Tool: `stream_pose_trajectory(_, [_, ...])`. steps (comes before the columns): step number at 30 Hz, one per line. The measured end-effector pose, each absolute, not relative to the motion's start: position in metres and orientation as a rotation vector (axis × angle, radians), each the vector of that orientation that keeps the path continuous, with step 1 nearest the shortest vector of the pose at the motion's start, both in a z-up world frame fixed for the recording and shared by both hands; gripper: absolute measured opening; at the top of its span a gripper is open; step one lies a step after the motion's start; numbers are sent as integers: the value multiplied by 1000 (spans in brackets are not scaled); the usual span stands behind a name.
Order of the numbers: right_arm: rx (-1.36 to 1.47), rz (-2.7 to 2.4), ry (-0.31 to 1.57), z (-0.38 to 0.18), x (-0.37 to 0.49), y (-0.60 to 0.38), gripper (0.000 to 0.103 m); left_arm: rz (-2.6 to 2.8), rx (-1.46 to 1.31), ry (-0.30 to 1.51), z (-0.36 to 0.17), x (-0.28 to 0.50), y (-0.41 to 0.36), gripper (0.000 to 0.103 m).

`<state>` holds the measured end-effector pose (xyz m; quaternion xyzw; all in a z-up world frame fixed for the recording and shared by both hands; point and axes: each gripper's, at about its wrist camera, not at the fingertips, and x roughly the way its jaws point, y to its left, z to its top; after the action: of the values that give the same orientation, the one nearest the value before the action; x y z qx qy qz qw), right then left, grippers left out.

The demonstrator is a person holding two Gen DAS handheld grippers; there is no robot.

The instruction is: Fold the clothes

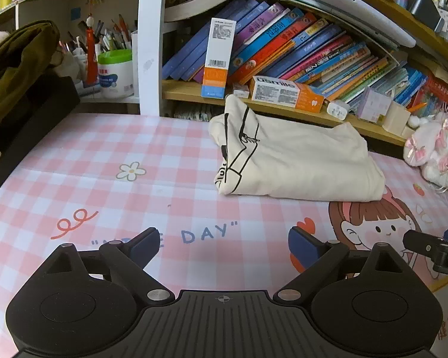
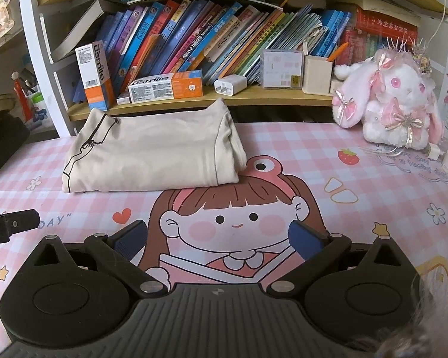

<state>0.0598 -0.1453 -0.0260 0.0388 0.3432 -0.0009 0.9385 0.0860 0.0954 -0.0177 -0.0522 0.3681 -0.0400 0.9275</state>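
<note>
Both of my hand-held grippers are empty right now. The left hand-held gripper (image 1: 224,243) has its jaws spread wide over the pink checked mat (image 1: 104,155) on the surface, and the right hand-held gripper (image 2: 218,237) is just as wide, hovering above the cartoon girl print (image 2: 230,208). Neither touches any cloth.

The shirt (image 1: 298,161) sits further out, toward the far edge of the surface, right up against the low shelf (image 2: 194,101). It's a cream top with a black line drawing, and it already looks folded into a compact bundle, so I'd guess the job is basically done or only needs tidying.

Handling-wise it looks like soft, light cotton: floppy, no stiffness, and the layers will probably slide apart if I pinch just the top one. If I touch it again, I'd grab at the thick near fold edge, both corners at once, so the whole stack moves together.

Stuff around it: two toothpaste boxes (image 2: 165,88) and a charger (image 2: 230,86) sit on the shelf just behind the shirt, easy to knock. The plush bunny (image 2: 394,101) sits to the far right, well apart. The near side is open.
</note>
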Motion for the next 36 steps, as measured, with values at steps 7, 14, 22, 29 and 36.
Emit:
stream_pose_trajectory(7, [72, 2, 705, -27, 60, -142, 102, -87, -111, 763, -19, 87, 95, 95])
stream_pose_trajectory(14, [60, 7, 707, -28, 62, -140, 102, -86, -111, 765, -18, 88, 95, 95])
stream_pose_trajectory(22, [58, 15, 710, -29, 63, -137, 102, -89, -104, 765, -18, 88, 95, 95])
stream_pose_trajectory(29, [57, 22, 716, -30, 64, -135, 102, -87, -104, 771, -19, 88, 95, 95])
stream_pose_trajectory(36, [54, 27, 720, -30, 65, -133, 102, -90, -102, 774, -20, 89, 94, 95])
